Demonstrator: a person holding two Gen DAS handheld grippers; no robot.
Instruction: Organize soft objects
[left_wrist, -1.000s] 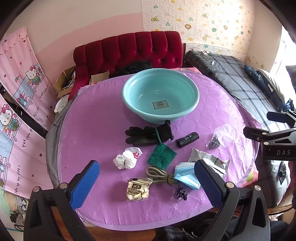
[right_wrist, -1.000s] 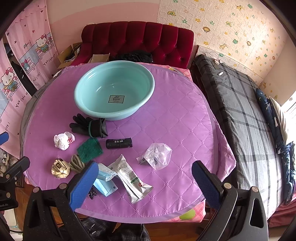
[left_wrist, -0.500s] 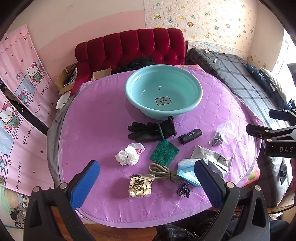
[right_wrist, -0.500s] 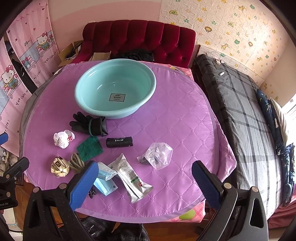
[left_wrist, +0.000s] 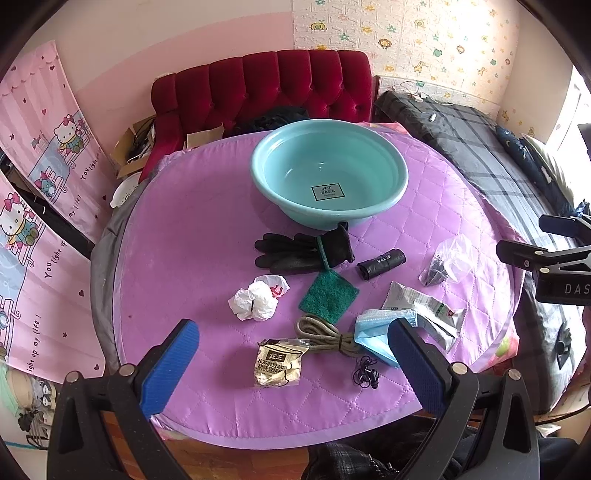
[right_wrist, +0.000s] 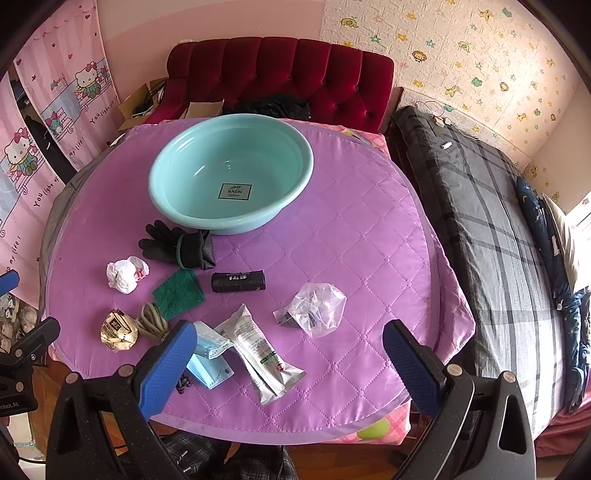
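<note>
A round table with a purple quilted cover (left_wrist: 207, 236) stands in a pink room, with a red sofa (left_wrist: 273, 81) behind it and a bed with a gray checked blanket (right_wrist: 495, 221) to the side. At 12 o'clock on the table sits a teal basin (left_wrist: 330, 173), and nothing is in it. Just in front of the basin lie black gloves (left_wrist: 303, 249). Near the middle are a green scrub pad (left_wrist: 328, 295), a black roll (left_wrist: 381, 263) and a white crumpled bag (left_wrist: 256, 299). At 3 o'clock is a clear plastic bag (left_wrist: 448, 260). Near 6 o'clock lie a rope (left_wrist: 325, 336), a blue face mask (left_wrist: 373, 338), a snack packet (left_wrist: 279, 363), silver pouches (right_wrist: 258, 347) and black earphones (left_wrist: 365, 374). The left gripper (left_wrist: 291, 365) hangs over the near edge with its blue pads wide apart and nothing between them. The right gripper (right_wrist: 288, 363) does the same above the pouches, jaws wide apart too.
</note>
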